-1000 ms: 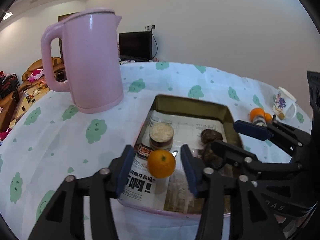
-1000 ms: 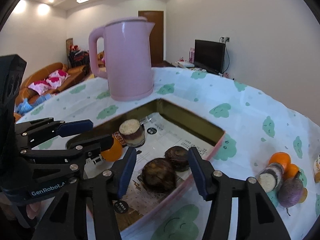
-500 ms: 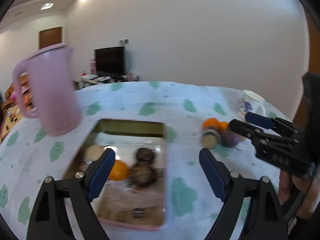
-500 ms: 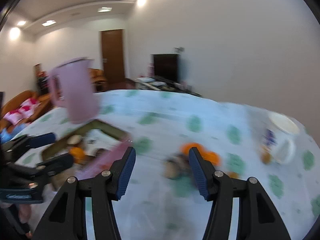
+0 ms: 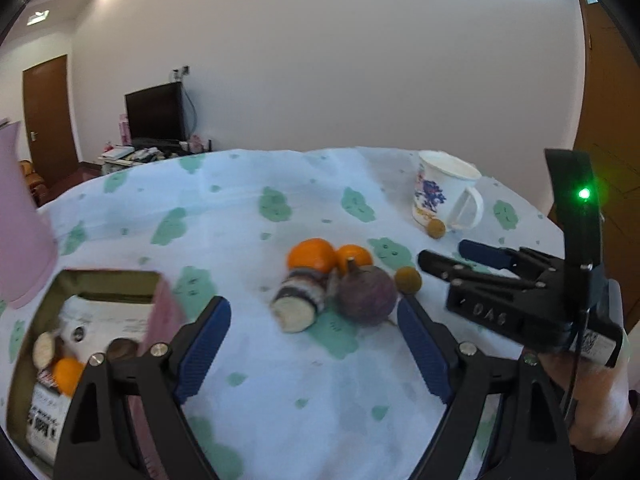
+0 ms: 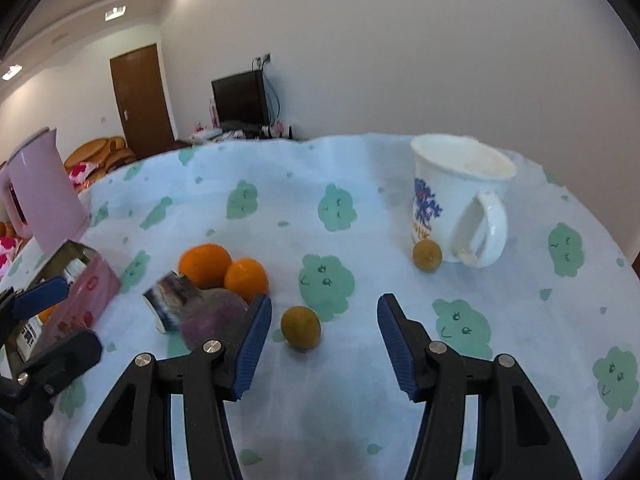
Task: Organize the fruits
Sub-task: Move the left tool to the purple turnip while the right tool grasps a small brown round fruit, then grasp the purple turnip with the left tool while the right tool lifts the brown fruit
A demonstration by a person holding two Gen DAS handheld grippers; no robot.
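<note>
Between the left gripper fingers, which stand wide apart and grip nothing: bare patterned cloth of the surface. Just beyond their tips, one cluster, items touching: a cut root piece lying on its side with its pale end toward the camera, a dark purple round fruit, and behind these two oranges, side by side.

Between the right gripper fingers, parted and holding nothing: a small yellow-brown fruit on the cloth, nearer the left finger, touching neither pad. To the left of that finger, the same cluster.

Containers:

1. Tray, pink-sided, lined with printed paper, at the left edge of the left wrist view. Contents visible: one orange, a pale-faced cut root piece, a dark round item. More of the inside is cut off or blurred.

2. Mug, white with blue pattern, upright, handle toward the camera, well beyond the right gripper. Inside not visible. A second small yellow-brown fruit sits against its base.

3. Pink kettle, upright, beyond the tray on the far left. Contents not visible.

A person's hand holds the right gripper at the lower right of the left wrist view.
</note>
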